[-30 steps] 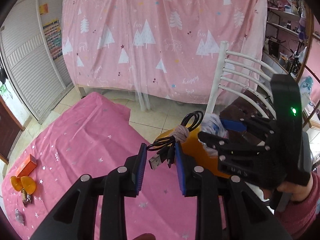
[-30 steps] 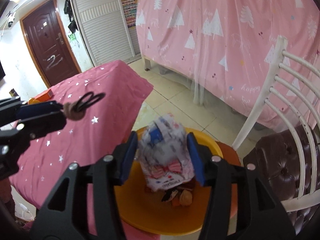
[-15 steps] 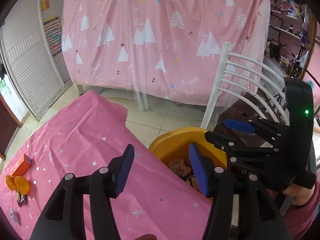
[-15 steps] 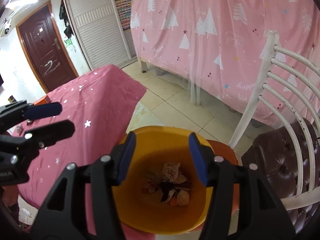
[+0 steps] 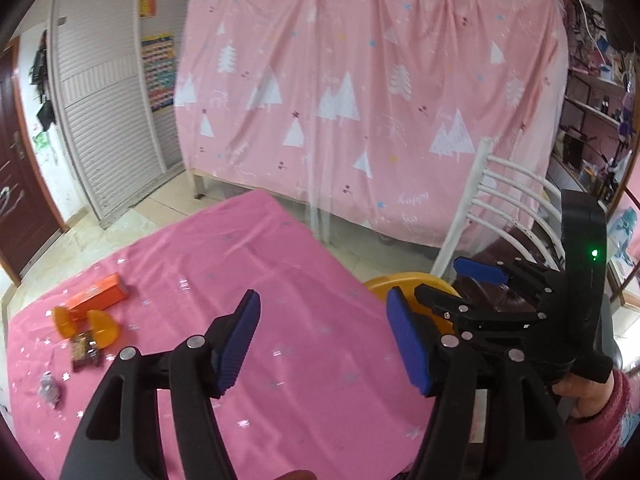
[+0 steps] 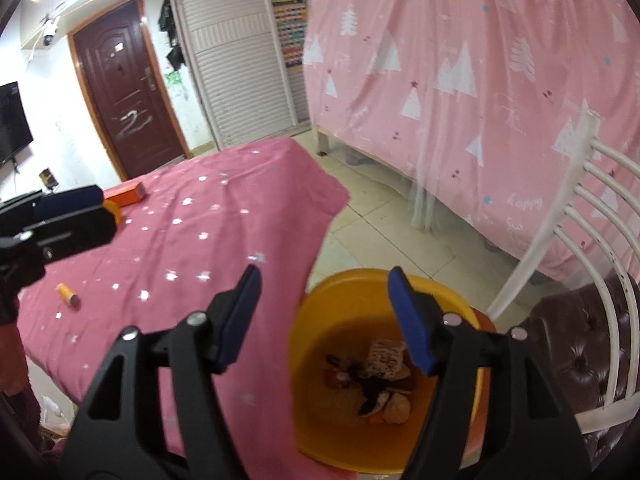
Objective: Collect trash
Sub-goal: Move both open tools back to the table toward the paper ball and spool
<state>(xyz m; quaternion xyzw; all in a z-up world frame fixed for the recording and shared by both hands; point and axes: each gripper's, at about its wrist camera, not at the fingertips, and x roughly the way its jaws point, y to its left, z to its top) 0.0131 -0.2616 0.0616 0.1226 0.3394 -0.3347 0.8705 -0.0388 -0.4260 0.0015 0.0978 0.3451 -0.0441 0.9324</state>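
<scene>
My left gripper (image 5: 324, 340) is open and empty above the pink-clothed table (image 5: 280, 280). My right gripper (image 6: 322, 316) is open and empty above the near edge of the orange bin (image 6: 320, 320), which holds wrappers and other trash (image 6: 376, 380). The bin's rim also shows in the left wrist view (image 5: 404, 280), beside the right gripper (image 5: 460, 280). On the table's left lie an orange box (image 5: 98, 296), two orange caps (image 5: 86, 322), a dark wrapper (image 5: 84, 354) and a grey scrap (image 5: 50, 388). A small orange tube (image 6: 68, 296) lies on the cloth. The left gripper (image 6: 76, 216) shows at the left in the right wrist view.
A white-backed chair (image 6: 576, 240) with a dark cushioned seat (image 6: 576, 344) stands right of the bin. A pink tree-print curtain (image 5: 360, 92) hangs behind. Tiled floor (image 6: 380, 224) lies between table and curtain. A brown door (image 6: 124, 100) is at far left.
Both grippers opened: the black cable left the left gripper and the crumpled wrapper fell from the right one into the bin. Both views have since swung left toward the table.
</scene>
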